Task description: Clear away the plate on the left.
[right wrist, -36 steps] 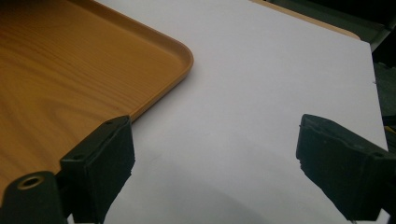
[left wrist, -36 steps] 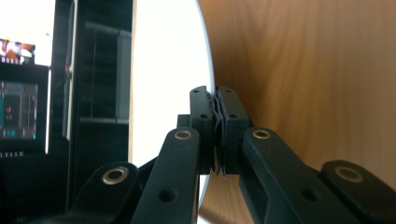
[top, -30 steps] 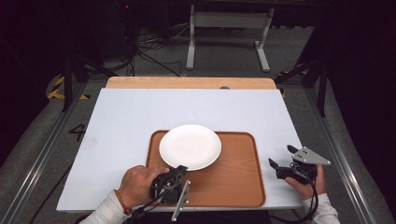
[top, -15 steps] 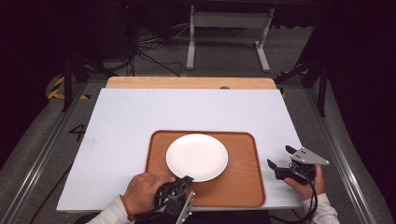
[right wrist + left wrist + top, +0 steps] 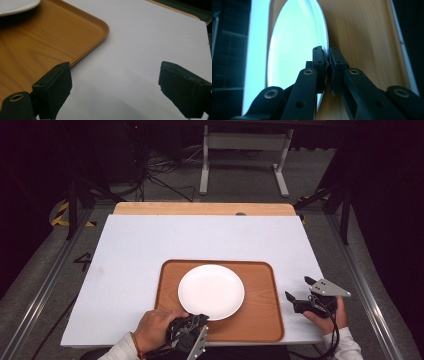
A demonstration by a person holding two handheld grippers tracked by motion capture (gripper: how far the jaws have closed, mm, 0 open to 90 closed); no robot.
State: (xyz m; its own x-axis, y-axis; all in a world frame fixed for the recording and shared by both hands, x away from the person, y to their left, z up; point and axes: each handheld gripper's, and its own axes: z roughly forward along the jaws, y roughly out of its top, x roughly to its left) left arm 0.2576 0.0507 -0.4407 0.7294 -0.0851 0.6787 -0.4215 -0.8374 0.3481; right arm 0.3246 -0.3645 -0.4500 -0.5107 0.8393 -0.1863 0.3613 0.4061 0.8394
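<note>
Black jaws of the left gripper (image 5: 327, 62) are pinched together on the near rim of the white plate (image 5: 294, 50), one pad above the lip and one beneath it, as the left gripper view shows edge-on. In the high view that gripper (image 5: 192, 327) sits at the near edge of the wooden tray (image 5: 262, 320), with the person's left hand (image 5: 155, 330) wrapped around it, and the plate (image 5: 211, 291) lies roughly in the middle of the tray, which itself rests on the white table top (image 5: 130, 255). The hold looks thin to me: only a narrow strip of smooth, glazed rim is caught, and all the plate's weight lies out beyond the pads, so any lift or quick pull could let it pivot, slip free and drop onto the tray or clip the tray's raised lip. A hard drag might also shift the tray toward the table's near edge. The right gripper (image 5: 306, 296) waits off the tray's right side, over bare table, jaws spread wide with nothing between them; its own view shows the tray corner (image 5: 100, 23) just to one side. Should it swing inward carelessly, it could knock that corner and jolt the plate.
</note>
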